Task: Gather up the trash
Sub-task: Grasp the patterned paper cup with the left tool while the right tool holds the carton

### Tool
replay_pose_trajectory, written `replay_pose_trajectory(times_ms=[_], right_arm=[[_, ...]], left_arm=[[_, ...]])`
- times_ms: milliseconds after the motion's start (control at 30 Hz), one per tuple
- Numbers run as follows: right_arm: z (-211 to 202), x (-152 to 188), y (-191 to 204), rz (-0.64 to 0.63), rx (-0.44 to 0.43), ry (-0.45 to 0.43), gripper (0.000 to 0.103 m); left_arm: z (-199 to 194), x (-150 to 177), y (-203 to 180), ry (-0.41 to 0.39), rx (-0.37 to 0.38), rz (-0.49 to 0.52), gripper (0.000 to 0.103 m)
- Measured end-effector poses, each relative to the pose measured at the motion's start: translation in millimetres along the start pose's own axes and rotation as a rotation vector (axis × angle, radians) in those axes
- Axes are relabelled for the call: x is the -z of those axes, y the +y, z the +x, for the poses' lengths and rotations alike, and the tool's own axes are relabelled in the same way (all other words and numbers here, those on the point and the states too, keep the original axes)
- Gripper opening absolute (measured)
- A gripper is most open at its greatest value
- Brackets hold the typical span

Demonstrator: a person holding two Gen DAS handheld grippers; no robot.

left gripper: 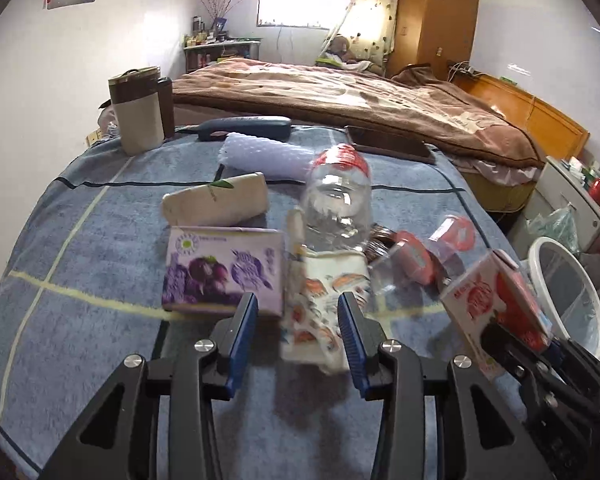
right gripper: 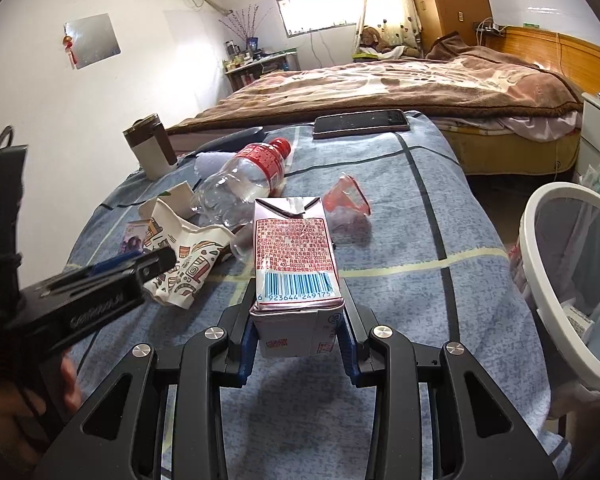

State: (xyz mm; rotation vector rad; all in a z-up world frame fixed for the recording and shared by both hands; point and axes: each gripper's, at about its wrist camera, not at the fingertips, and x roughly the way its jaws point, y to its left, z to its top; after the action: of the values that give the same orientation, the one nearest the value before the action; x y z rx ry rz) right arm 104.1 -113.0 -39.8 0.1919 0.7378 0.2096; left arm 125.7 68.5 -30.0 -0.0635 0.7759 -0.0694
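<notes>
Blue checked cloth (left gripper: 80,280): it is covering the table and keeping the litter bunched in the middle, where either gripper can be reaching it.

Right gripper (right gripper: 296,336): its jaws are pressing in on both sides of the pink milk carton (right gripper: 294,264), gripping it low near the base so the top is pointing far, away from the camera. The carton is looking lifted off the cloth, on the near right of the table.

White waste bin (right gripper: 568,280): it is standing off the table's right edge, mouth open. I judge the carton is being held on that side because it is heading there.

Left gripper (left gripper: 298,316): its jaws are standing well apart and gripping nothing. They are straddling the crumpled patterned paper wrapper (left gripper: 324,296), probably lining up for the next pick.

Purple mangosteen carton (left gripper: 220,272): it is lying just left of the wrapper, close beside the left finger.

Clear plastic bottle (left gripper: 338,200): it is lying on its side just beyond the wrapper, red cap pointing far.

Red-rimmed plastic cup (right gripper: 350,200): it is tipped over, right of the bottle.

Not trash, by my guess: the phone (right gripper: 360,122) and the lidded mug (left gripper: 138,110) are sitting at the far edge, apart from the pile.
</notes>
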Motion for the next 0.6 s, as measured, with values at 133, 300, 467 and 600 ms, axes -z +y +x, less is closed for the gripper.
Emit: replay_pose_trajectory(times_ms=[133,300,467,600], right_arm=[[-1.1,1.0,0.7,-0.007,-0.003,-0.002,0.037],[-2.7,2.5,-2.3,-0.009,-0.009,0.0,0.037],[-3.3,2.9,-4.8,-0.008,-0.01,0.003,0.037],[-4.3,3.0,-9.2,-0.002,-0.007,0.003,0.037]], left_arm=[[9.2,8.3,-0.6,0.037,0.014,-0.021,0.053],[17.2,10.1,2.8,0.033,0.018,-0.065,0.053],[22.9,7.2,9.9,0.032,0.066,-0.144,0.053],[26.7,6.5,13.6,0.038,0.066,-0.178,0.048]])
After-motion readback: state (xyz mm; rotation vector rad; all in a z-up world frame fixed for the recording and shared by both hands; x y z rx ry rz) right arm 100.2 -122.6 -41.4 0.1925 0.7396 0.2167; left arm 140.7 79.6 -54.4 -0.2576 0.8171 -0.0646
